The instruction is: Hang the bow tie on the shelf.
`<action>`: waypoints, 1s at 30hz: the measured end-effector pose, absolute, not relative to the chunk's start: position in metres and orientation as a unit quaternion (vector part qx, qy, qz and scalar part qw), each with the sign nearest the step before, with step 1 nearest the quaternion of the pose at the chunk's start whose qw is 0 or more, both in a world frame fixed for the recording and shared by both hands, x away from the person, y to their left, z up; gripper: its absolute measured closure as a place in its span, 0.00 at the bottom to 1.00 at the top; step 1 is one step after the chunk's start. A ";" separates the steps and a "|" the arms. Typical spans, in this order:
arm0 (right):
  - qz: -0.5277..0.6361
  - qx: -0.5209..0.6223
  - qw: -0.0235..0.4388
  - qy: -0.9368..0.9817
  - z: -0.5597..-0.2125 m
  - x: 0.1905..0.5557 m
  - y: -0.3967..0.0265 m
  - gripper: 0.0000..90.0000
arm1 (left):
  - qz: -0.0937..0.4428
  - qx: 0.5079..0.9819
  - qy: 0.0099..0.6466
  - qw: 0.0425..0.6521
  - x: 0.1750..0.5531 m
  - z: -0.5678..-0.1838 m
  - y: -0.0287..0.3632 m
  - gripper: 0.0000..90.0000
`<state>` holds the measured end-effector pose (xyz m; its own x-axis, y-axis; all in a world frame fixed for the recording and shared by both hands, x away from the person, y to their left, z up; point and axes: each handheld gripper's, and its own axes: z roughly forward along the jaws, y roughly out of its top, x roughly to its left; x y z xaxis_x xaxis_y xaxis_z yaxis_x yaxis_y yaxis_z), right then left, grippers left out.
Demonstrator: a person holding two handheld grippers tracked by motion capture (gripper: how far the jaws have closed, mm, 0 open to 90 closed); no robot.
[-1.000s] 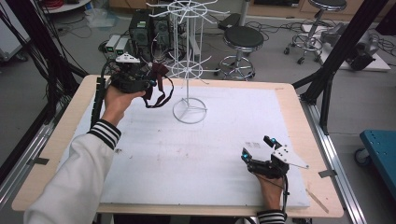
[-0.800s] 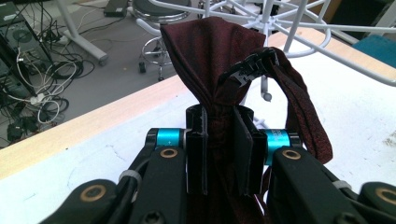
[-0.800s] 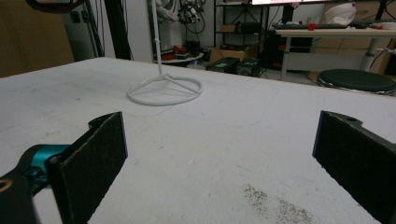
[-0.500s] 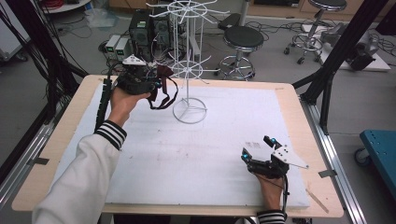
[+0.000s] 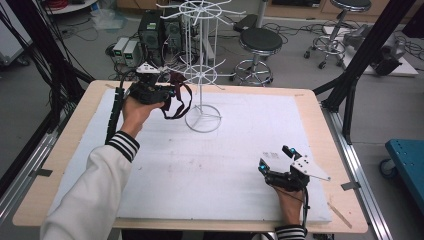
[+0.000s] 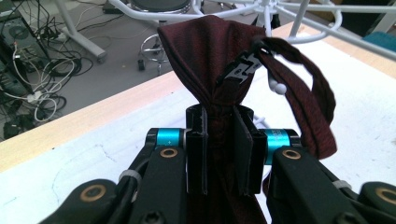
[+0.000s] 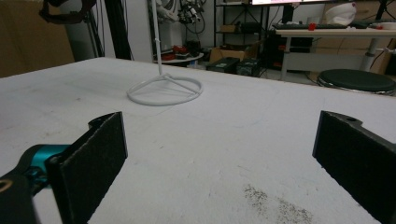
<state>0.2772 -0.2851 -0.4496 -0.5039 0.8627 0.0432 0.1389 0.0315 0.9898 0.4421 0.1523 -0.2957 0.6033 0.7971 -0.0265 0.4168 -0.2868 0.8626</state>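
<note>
High view: left tool (image 5: pixel 167 92) clenched on dark red bow tie (image 5: pixel 176 95), raised just beside lower arms of white wire display rack (image 5: pixel 202 75), strap loop hanging free, likely for hooking onto arm. Right tool (image 5: pixel 280 160) released, jaws wide, resting idle at near right of bench (image 5: pixel 300 102), well apart.

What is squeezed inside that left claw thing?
A dark red bow tie is pinched in the left gripper, its strap looping beside it. The fabric between the pads is covered.
</note>
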 end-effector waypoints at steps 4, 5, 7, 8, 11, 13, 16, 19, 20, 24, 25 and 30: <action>0.577 0.388 0.312 0.647 -0.450 0.277 -0.285 0.03 | 0.216 0.779 0.390 0.441 0.443 -0.298 0.150 0.85; 0.578 0.390 0.309 0.647 -0.450 0.277 -0.285 0.03 | 0.218 0.781 0.391 0.435 0.444 -0.299 0.150 0.85; 0.578 0.388 0.312 0.647 -0.450 0.277 -0.285 0.03 | 0.217 0.787 0.390 0.426 0.445 -0.302 0.149 0.85; 0.577 0.388 0.312 0.647 -0.450 0.277 -0.285 0.03 | 0.216 0.789 0.390 0.423 0.445 -0.304 0.148 0.85; 0.578 0.390 0.309 0.647 -0.450 0.277 -0.285 0.03 | 0.212 0.785 0.394 0.428 0.445 -0.309 0.148 0.85; 0.578 0.387 0.313 0.647 -0.450 0.277 -0.285 0.03 | 0.211 0.786 0.396 0.425 0.446 -0.312 0.148 0.85; 0.579 0.387 0.313 0.646 -0.450 0.277 -0.285 0.03 | 0.210 0.784 0.398 0.428 0.446 -0.314 0.150 0.84; 0.578 0.389 0.311 0.646 -0.450 0.277 -0.285 0.03 | 0.203 0.782 0.400 0.432 0.446 -0.314 0.151 0.82; 0.578 0.388 0.311 0.647 -0.450 0.277 -0.285 0.03 | 0.200 0.783 0.400 0.432 0.446 -0.314 0.152 0.80; 0.579 0.389 0.309 0.647 -0.450 0.277 -0.285 0.03 | 0.216 0.778 0.391 0.442 0.444 -0.315 0.156 0.46; 0.579 0.388 0.310 0.647 -0.450 0.277 -0.285 0.03 | 0.218 0.781 0.390 0.437 0.443 -0.315 0.157 0.36; 0.577 0.389 0.313 0.647 -0.450 0.277 -0.285 0.03 | 0.223 0.774 0.379 0.455 0.436 -0.318 0.170 0.03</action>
